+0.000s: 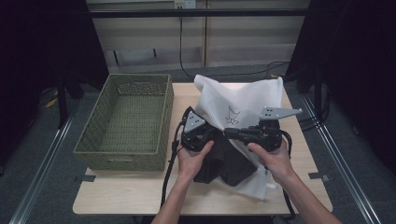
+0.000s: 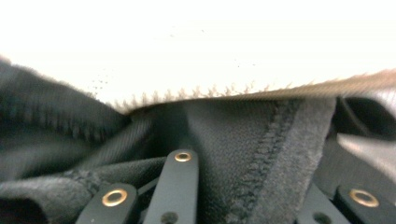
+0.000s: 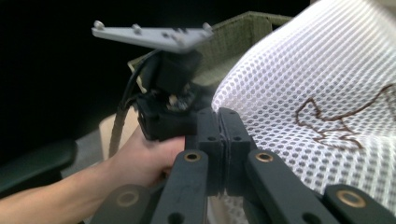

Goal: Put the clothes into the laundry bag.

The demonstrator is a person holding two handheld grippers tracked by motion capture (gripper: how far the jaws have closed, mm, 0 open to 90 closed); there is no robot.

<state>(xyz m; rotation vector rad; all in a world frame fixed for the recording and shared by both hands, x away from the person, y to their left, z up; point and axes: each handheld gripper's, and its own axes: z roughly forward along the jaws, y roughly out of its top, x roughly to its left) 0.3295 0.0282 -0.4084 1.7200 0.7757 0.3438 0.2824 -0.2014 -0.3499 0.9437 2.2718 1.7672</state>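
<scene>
A green wicker basket (image 1: 123,116) sits on the table's (image 1: 140,191) left side, with nothing visible inside it. Just to its right, a white mesh bag (image 1: 238,105) stands open at the middle of the table, a dark garment (image 1: 224,163) partly inside its mouth and partly spilling toward the person. The left gripper (image 1: 198,133) is pushed into the dark cloth; I cannot tell how its jaws stand. The right gripper (image 3: 219,140), jaws pressed together, pinches the bag's edge, holding it up. The garment looks roughly half in, with the rest left to move.
</scene>
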